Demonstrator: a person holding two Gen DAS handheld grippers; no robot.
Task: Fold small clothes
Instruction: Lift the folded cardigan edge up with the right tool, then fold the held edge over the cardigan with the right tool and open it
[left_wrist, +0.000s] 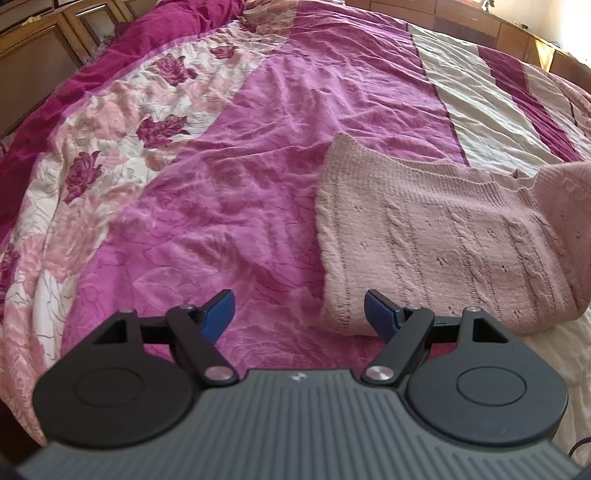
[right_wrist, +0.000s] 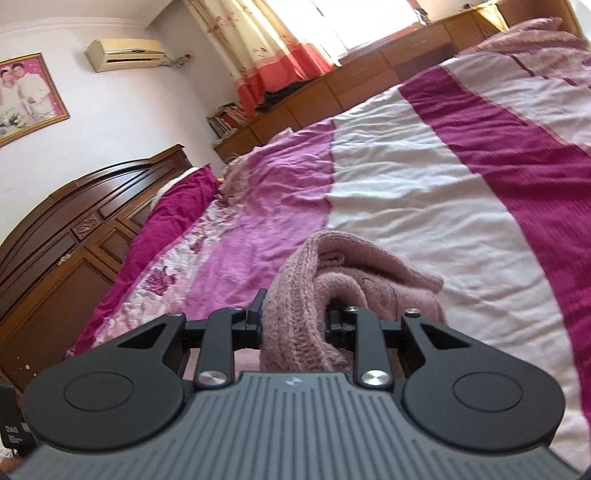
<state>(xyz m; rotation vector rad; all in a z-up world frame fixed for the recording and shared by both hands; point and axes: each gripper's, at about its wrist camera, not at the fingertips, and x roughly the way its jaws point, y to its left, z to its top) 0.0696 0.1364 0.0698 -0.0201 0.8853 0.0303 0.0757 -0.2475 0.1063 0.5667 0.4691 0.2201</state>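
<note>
A small pale pink knitted sweater (left_wrist: 424, 236) lies on the bed, partly folded, to the right in the left wrist view. My left gripper (left_wrist: 299, 314) is open and empty, low over the bedspread, with its right blue fingertip (left_wrist: 378, 314) at the sweater's near left corner. My right gripper (right_wrist: 293, 321) is shut on a bunched fold of the same sweater (right_wrist: 306, 295), which is lifted and drapes between the fingers toward the camera. The raised fold shows at the right edge of the left wrist view (left_wrist: 565, 192).
The bed carries a pink, magenta and cream bedspread (left_wrist: 229, 158) with a floral band on the left. A dark wooden headboard (right_wrist: 74, 229) and wooden cabinets (right_wrist: 332, 96) border the bed. A curtain (right_wrist: 258, 44) hangs by the window.
</note>
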